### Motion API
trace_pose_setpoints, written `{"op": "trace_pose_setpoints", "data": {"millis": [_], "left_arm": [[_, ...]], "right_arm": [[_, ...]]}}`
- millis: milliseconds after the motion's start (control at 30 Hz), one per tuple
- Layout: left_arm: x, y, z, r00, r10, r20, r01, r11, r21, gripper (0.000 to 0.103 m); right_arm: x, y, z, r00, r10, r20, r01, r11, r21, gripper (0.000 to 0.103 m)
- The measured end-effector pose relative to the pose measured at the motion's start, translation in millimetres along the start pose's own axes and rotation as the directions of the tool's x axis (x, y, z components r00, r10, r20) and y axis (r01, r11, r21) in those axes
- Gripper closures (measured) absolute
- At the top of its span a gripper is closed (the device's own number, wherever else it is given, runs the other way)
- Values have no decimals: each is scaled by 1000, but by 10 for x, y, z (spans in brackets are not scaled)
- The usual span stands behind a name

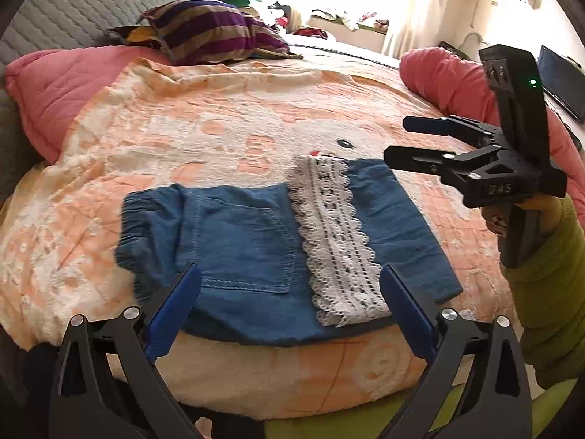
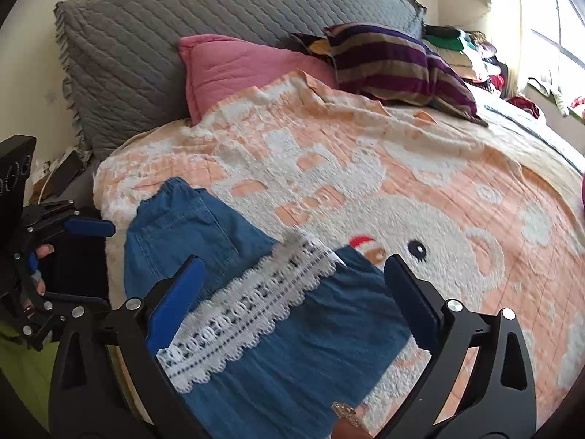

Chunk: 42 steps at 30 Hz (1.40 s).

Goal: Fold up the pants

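Left gripper (image 1: 290, 303): jaws spread wide, nothing between pads, held low, pointing forward. Right gripper (image 1: 396, 141): jaws parted, empty, raised at right side (hand (image 1: 526, 216) gripping handle, green sleeve at wrist). Grippers well apart.

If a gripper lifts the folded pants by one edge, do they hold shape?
Probably not. The pants look like thin, soft denim with wrinkles, so the layers would likely droop and unfold. The lace trim lies loose on top and may flop or snag on fingers. Likely light.
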<state>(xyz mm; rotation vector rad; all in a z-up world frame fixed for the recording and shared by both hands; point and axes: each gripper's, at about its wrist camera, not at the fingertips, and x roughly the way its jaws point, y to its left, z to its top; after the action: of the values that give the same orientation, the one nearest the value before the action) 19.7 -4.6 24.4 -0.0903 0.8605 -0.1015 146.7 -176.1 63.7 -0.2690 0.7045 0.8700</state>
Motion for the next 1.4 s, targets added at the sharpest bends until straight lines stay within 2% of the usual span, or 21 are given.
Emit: {"op": "trace_pose_setpoints", "data": {"millis": [200, 833, 1167, 1400], "left_arm": [[-83, 177, -40, 999, 48, 9, -48, 998, -44, 5], [-161, 633, -252, 996, 87, -16, -88, 982, -169, 5], [-119, 927, -384, 997, 64, -50, -75, 961, -267, 5], [11, 1063, -466, 999, -10, -50, -9, 934, -357, 5]], "right_arm": [[50, 182, 145, 1000, 17, 0, -17, 999, -32, 9], [402, 673, 409, 997, 59, -52, -64, 993, -101, 9], [632, 802, 500, 991, 89, -95, -101, 988, -121, 9], [860, 864, 581, 979, 134, -155, -155, 979, -131, 9]]}}
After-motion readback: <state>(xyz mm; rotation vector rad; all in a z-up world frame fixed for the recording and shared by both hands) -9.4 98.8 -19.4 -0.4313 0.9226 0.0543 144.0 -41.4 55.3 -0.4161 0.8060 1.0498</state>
